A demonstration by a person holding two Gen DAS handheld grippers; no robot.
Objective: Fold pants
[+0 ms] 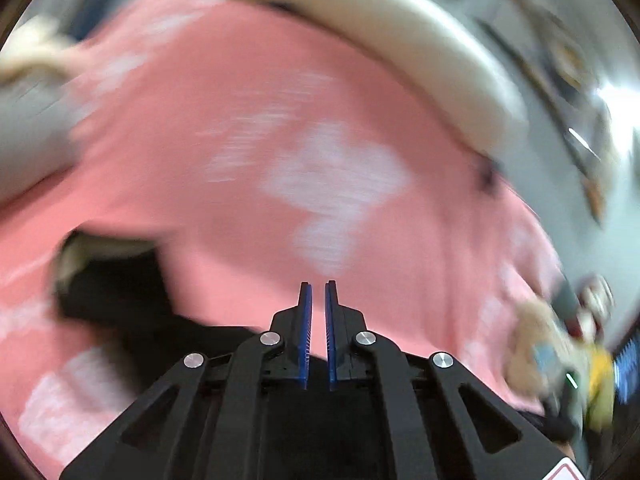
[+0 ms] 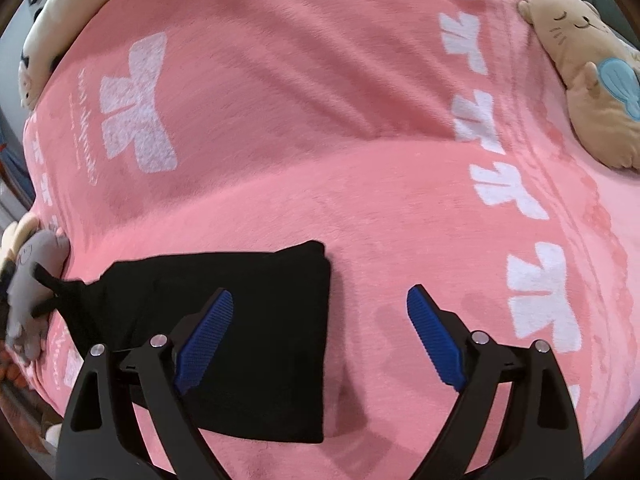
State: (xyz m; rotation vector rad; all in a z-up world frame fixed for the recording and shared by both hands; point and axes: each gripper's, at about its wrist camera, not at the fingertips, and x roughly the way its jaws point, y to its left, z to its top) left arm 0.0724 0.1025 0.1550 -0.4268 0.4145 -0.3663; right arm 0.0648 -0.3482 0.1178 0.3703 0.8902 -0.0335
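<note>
The black pants [image 2: 256, 332] lie folded into a compact rectangle on the pink blanket [image 2: 320, 120], drawstrings trailing at their left end. My right gripper [image 2: 320, 300] is open and empty, hovering over the fold's right edge, its left finger above the cloth. In the blurred left wrist view the pants [image 1: 120, 292] show as a dark shape at lower left. My left gripper [image 1: 318, 292] has its blue pads nearly together with a narrow gap and nothing between them, above the blanket [image 1: 280, 120].
A tan plush cat [image 2: 592, 80] lies at the right on the blanket. A grey plush [image 2: 32, 280] sits at the left edge by the drawstrings. A long cream pillow [image 1: 400, 32] borders the far side. A plush toy [image 1: 560, 356] lies at the right.
</note>
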